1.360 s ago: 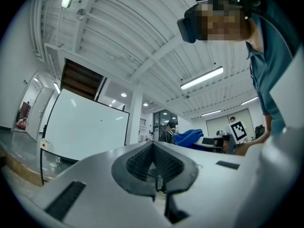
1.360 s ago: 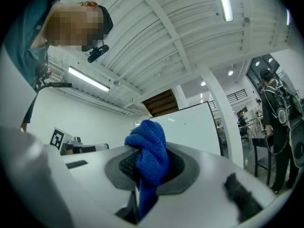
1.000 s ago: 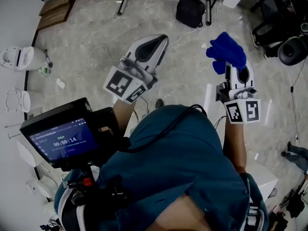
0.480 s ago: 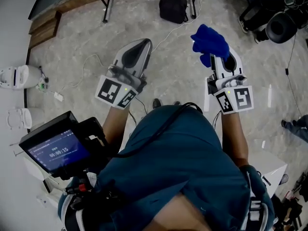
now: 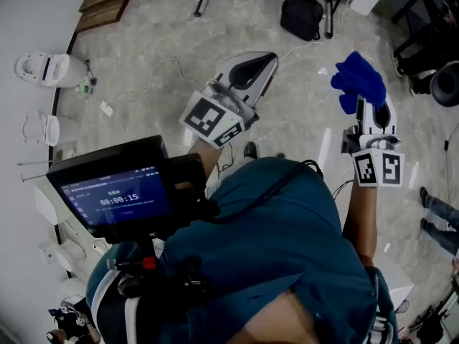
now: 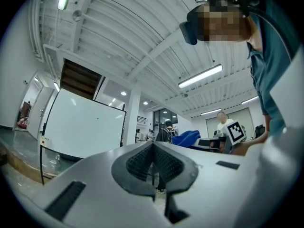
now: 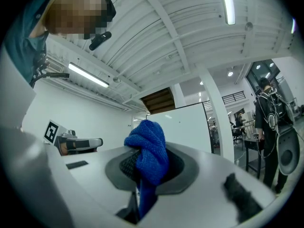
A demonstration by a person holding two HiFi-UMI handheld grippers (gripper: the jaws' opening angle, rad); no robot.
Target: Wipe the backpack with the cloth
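A blue cloth (image 5: 360, 82) bunches out of my right gripper (image 5: 373, 112), which is raised at the right of the head view and shut on it. The right gripper view shows the cloth (image 7: 148, 156) clamped between the jaws. A black backpack (image 5: 302, 15) sits on the floor at the top of the head view, beside table legs, well away from both grippers. My left gripper (image 5: 252, 69) is held up left of centre with its jaws closed together and nothing between them (image 6: 153, 163). Both gripper cameras look up toward the ceiling.
A power strip and white cable (image 5: 107, 108) lie on the stone floor at the left. White devices (image 5: 44, 69) stand by the left wall. Dark chairs and gear (image 5: 430, 56) crowd the right side. A screen (image 5: 118, 196) rides on the person's chest rig. Another person's legs (image 5: 436, 210) show at the right.
The head camera has swung, so the backpack and both grippers sit further right in view. The right gripper still holds the cloth raised; the left stays closed.
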